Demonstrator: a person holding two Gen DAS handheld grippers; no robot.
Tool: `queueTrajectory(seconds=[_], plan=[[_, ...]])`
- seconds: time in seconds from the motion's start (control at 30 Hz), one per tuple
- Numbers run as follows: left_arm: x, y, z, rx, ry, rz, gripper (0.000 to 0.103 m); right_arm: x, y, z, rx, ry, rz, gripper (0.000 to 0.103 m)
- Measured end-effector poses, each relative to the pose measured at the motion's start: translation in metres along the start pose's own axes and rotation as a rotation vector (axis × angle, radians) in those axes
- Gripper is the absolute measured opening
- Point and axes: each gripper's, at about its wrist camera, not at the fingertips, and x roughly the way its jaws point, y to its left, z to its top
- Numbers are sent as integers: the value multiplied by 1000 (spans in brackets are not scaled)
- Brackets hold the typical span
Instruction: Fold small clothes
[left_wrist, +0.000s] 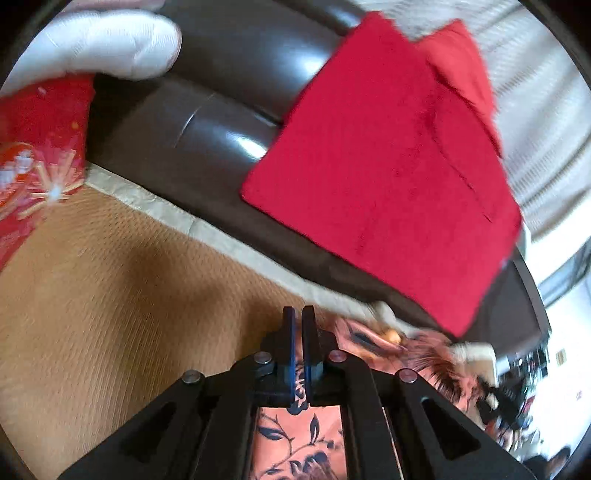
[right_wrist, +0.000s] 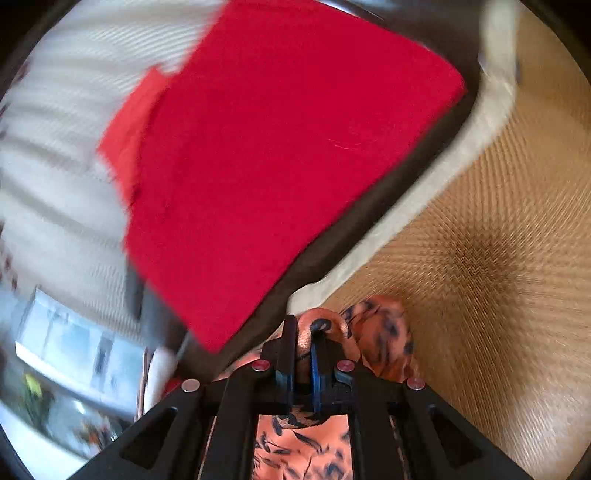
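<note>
Left wrist view shows the left tool (left_wrist: 298, 314) with its jaws nearly together, pinching a peach cloth (left_wrist: 299, 439) with a dark leaf print that lies under it, over a woven mat (left_wrist: 110, 277); a folded red cloth (left_wrist: 388, 177) lies far and to the right on a dark sofa (left_wrist: 229, 74), with a white-gloved hand (left_wrist: 99, 40) far left. Right wrist view shows the right tool (right_wrist: 303, 332) closed narrow on a bunched fold of the same peach cloth (right_wrist: 376, 332), with the red cloth (right_wrist: 277, 166) far and left on the sofa (right_wrist: 317, 258) and the mat (right_wrist: 498, 258) to the right.
</note>
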Motion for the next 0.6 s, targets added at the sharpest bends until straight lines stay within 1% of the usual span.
queueTrajectory(seconds=[0.03, 0.07, 0.13, 0.17, 0.2, 0.23, 0.27, 0.3, 0.33, 0.37, 0.4, 0.43, 0.47, 0.5, 0.53, 0.57, 0.6], plan=[[20, 9, 6, -17, -17, 8, 3, 18, -18, 6, 63, 0, 4, 11], [31, 20, 10, -35, -21, 23, 3, 32, -32, 11, 119, 4, 14, 11], [55, 28, 14, -77, -1, 61, 3, 57, -63, 13, 222, 28, 13, 11], [61, 31, 6, -91, -3, 58, 3, 67, -76, 11, 257, 36, 27, 11], [59, 28, 2, -80, -10, 49, 3, 71, -83, 9, 269, 40, 51, 11], [56, 20, -5, -40, -27, 46, 3, 72, -84, 7, 266, 37, 64, 12], [47, 4, -16, 17, -57, 66, 3, 72, -82, 7, 250, 39, 62, 12], [39, -10, -26, 52, -79, 86, 7, 69, -72, 8, 206, 47, 57, 15], [34, -21, -35, 70, -86, 90, 10, 62, -60, 9, 155, 31, 53, 18], [28, -43, -51, 109, -83, 90, 17, 55, -51, 8, 121, 3, 54, 22], [26, -60, -64, 148, -78, 102, 28, 45, -41, 7, 91, -33, 61, 37], [24, -71, -71, 171, -78, 119, 35, 35, -31, 3, 70, -69, 71, 78], [24, -87, -83, 198, -82, 142, 47, 23, -21, -4, 58, -122, 71, 95], [25, -105, -101, 228, -92, 130, 52, 12, -13, -13, 43, -185, 57, 99], [26, -111, -106, 244, -94, 115, 52, 7, -4, -22, 14, -199, 39, 99], [34, -125, -121, 275, -83, 109, 54, 7, 6, -32, -23, -171, 40, 98], [40, -129, -127, 285, -66, 118, 55, 10, 15, -42, -50, -129, 35, 96]])
